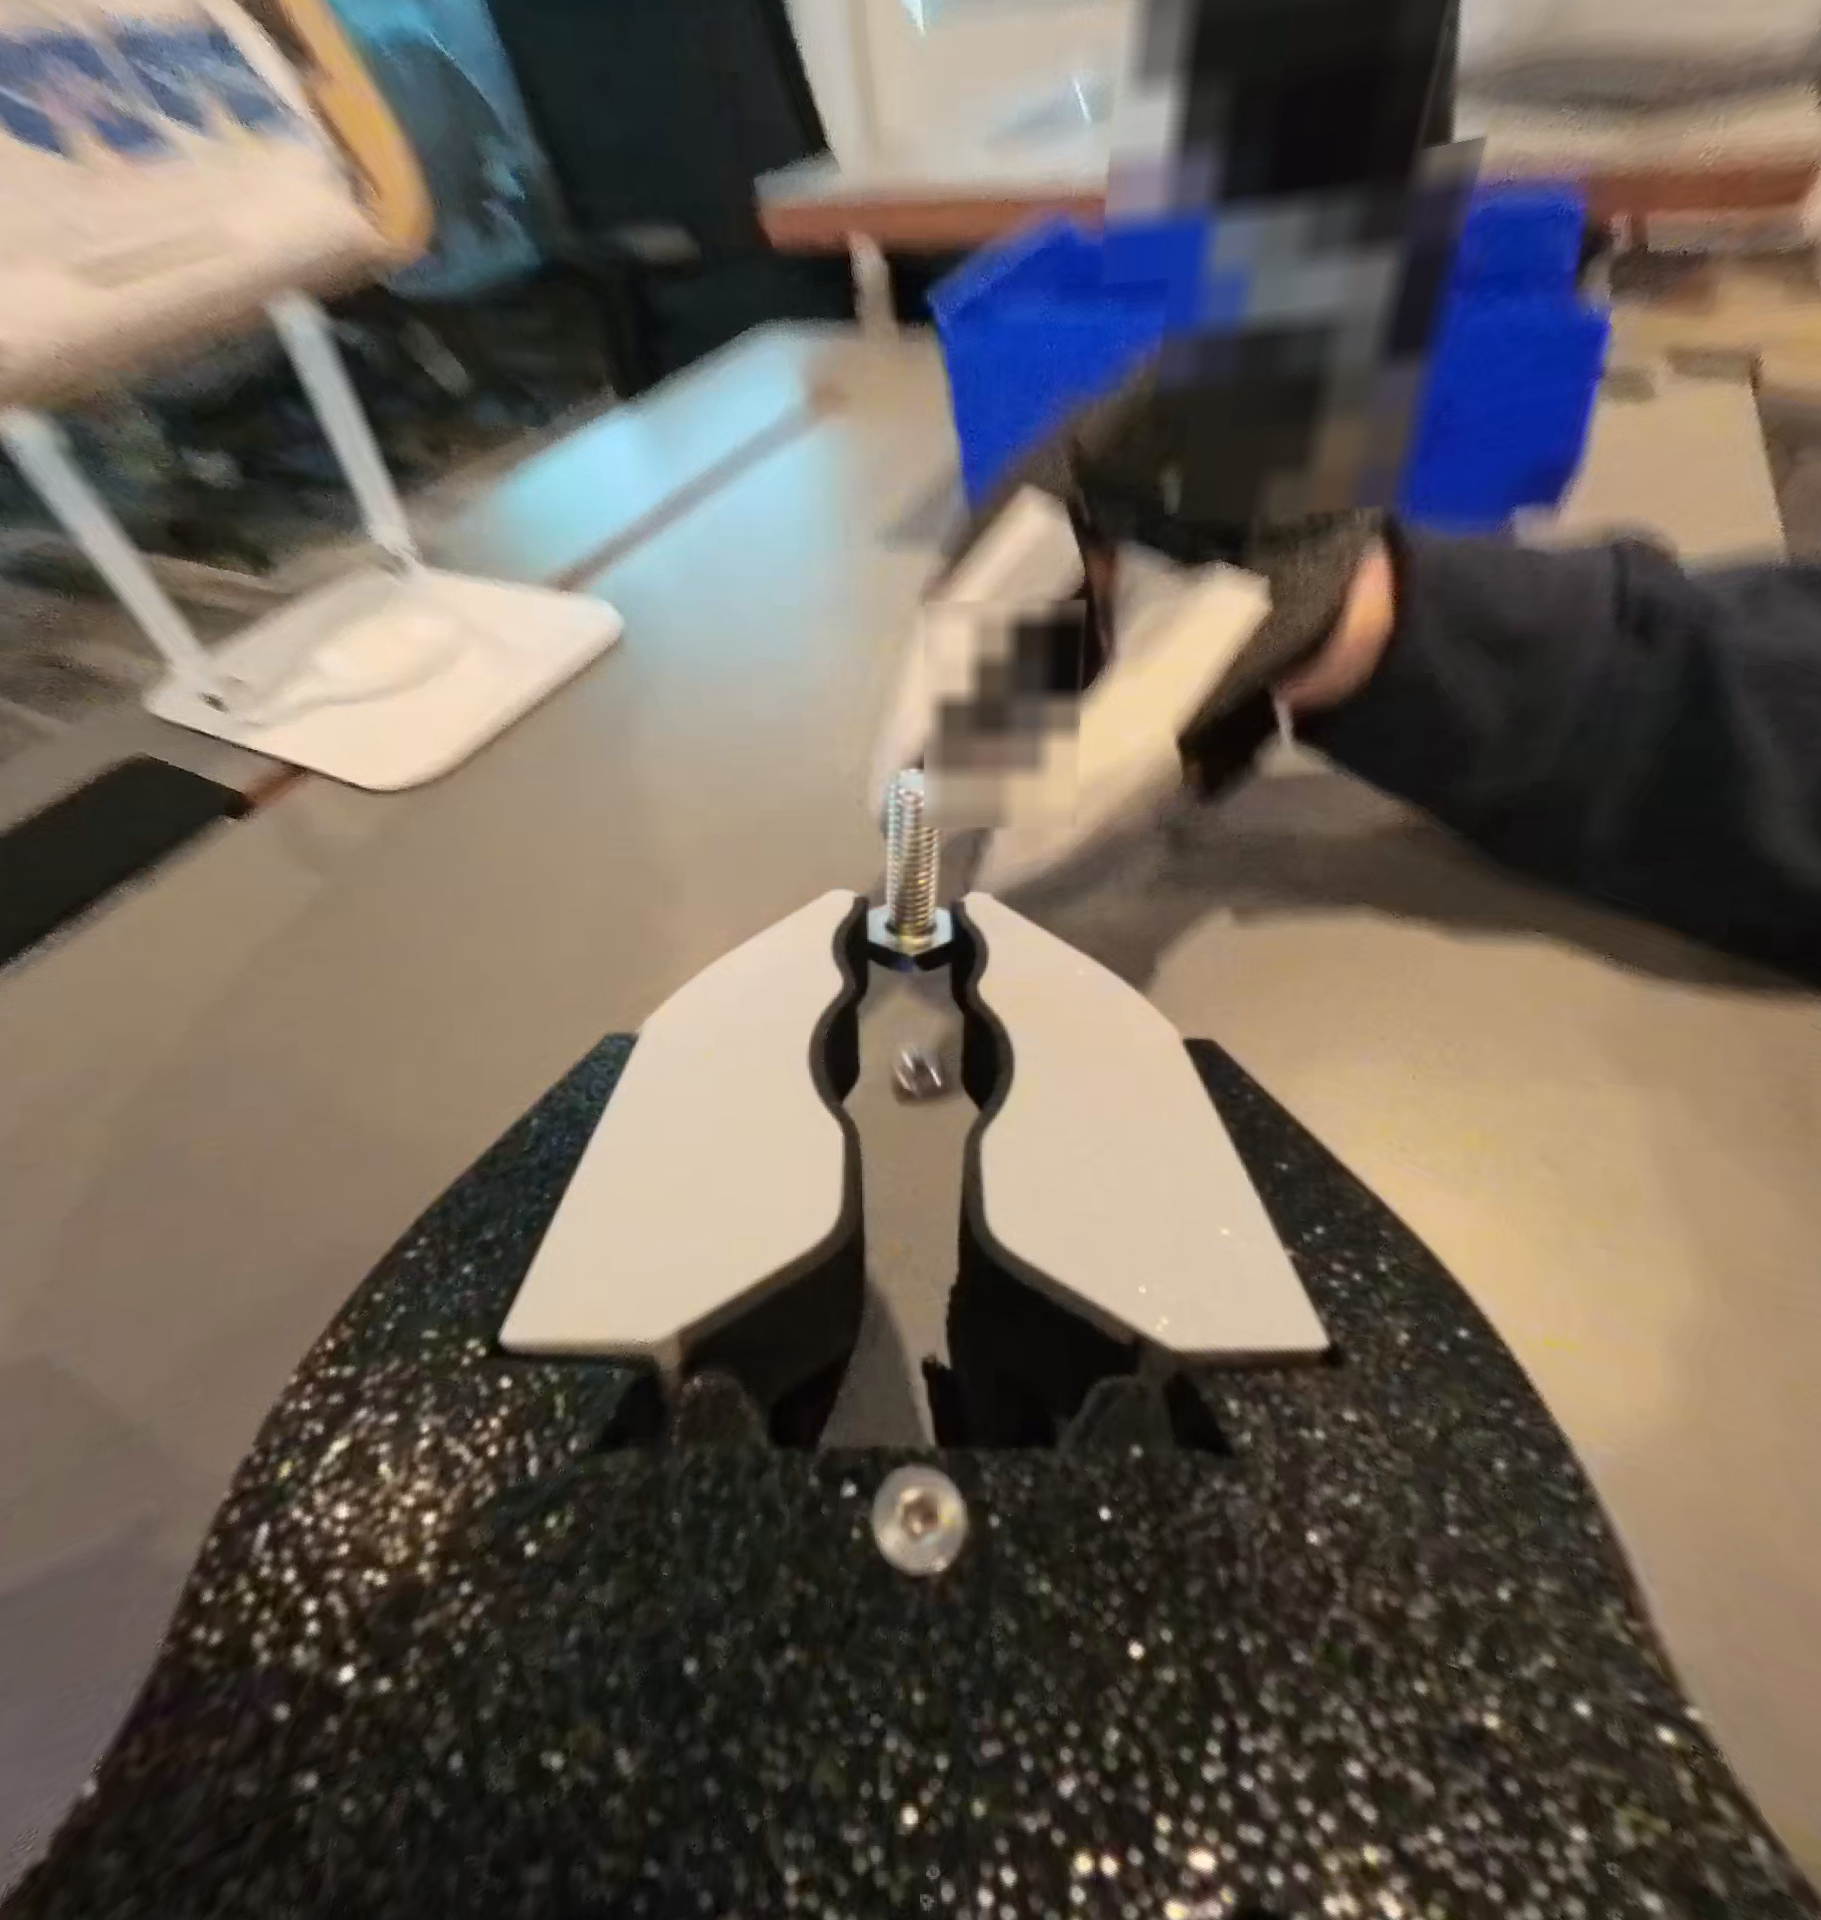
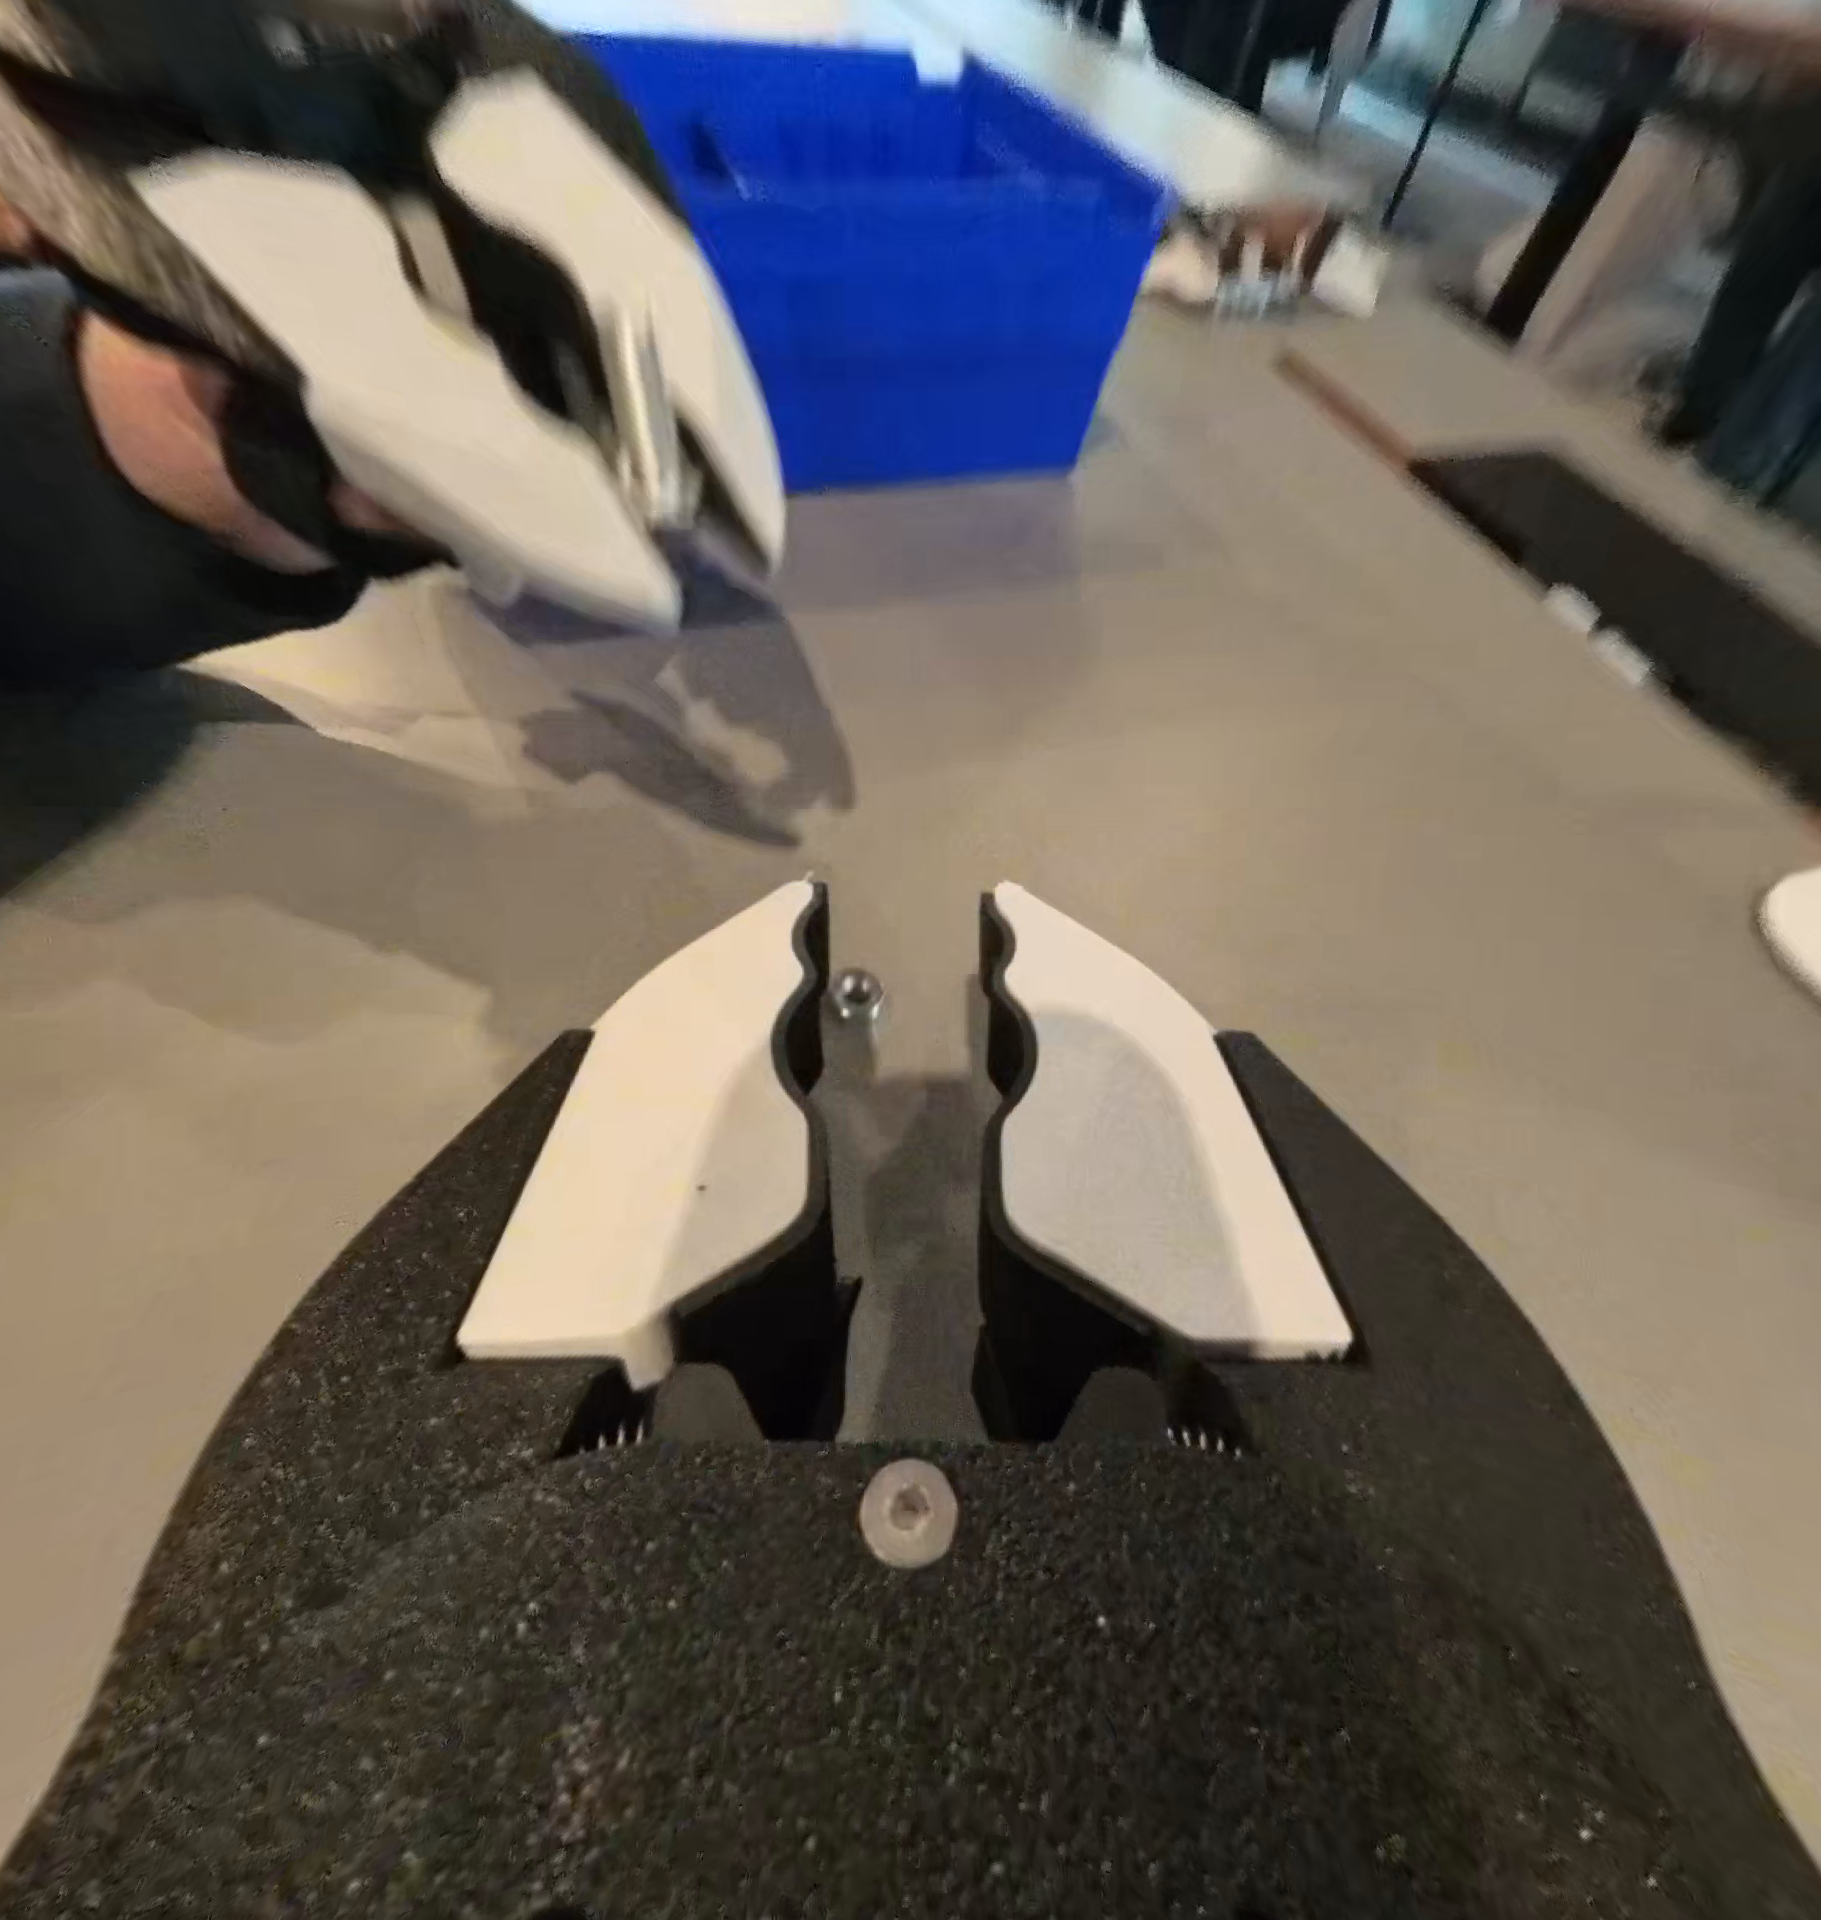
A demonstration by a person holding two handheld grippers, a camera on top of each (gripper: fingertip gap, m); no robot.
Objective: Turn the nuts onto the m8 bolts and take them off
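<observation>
Left gripper [image 1: 908, 928]: pale grey fingers [image 1: 724, 1122] with wavy black inner edges, set in a black glitter-speckled body. One silver hex-socket screw [image 1: 916, 1537] sat at 6 o'clock of the fingers. Right gripper [image 2: 904, 906]: same build, whiter fingers [image 2: 677, 1132], matte black grainy body, matching screw [image 2: 907, 1507]. The person wore dark sleeves [image 1: 1612, 727] and black fingerless gloves [image 1: 1290, 623].

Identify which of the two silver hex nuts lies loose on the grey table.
The silver hex nut between the open right tool's fingers; the other nut is clamped by the left tool.
</observation>
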